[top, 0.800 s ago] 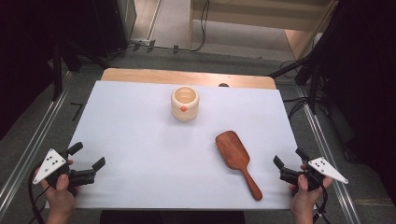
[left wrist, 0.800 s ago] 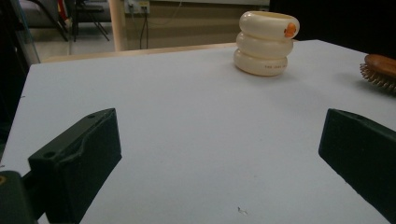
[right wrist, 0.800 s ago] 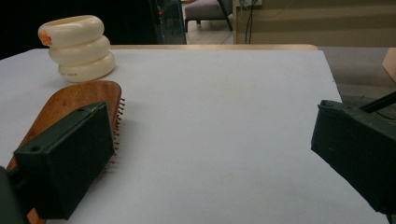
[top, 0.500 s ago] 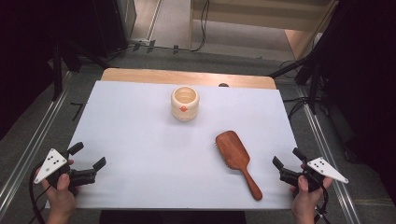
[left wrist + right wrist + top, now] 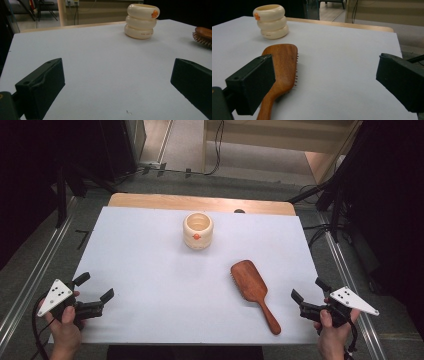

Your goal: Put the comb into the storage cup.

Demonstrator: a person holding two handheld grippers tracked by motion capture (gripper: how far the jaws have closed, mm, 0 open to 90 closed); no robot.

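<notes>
A cream ribbed cup [image 5: 198, 231] with an orange mark stands upright at the table's far middle, also seen as the cup [image 5: 141, 21] and the cup [image 5: 271, 22]. A wooden hairbrush [image 5: 254, 291] lies bristles down on the right, handle toward the near edge; the hairbrush [image 5: 280, 75] sits just left of my right gripper's line, and its head [image 5: 203, 35] shows at the edge of the left gripper view. My left gripper [image 5: 95, 287] rests open at the near left corner. My right gripper [image 5: 310, 289] is open at the near right, a short way right of the brush handle. Both are empty.
The white table sheet [image 5: 150, 270] has a wooden strip [image 5: 200, 202] along its far edge. Metal rails [image 5: 30, 285] run along both sides, with cables and dark stands on the floor beyond.
Both hands have barely shifted; the grippers stay open at the near corners. The cup and hairbrush have not moved.
</notes>
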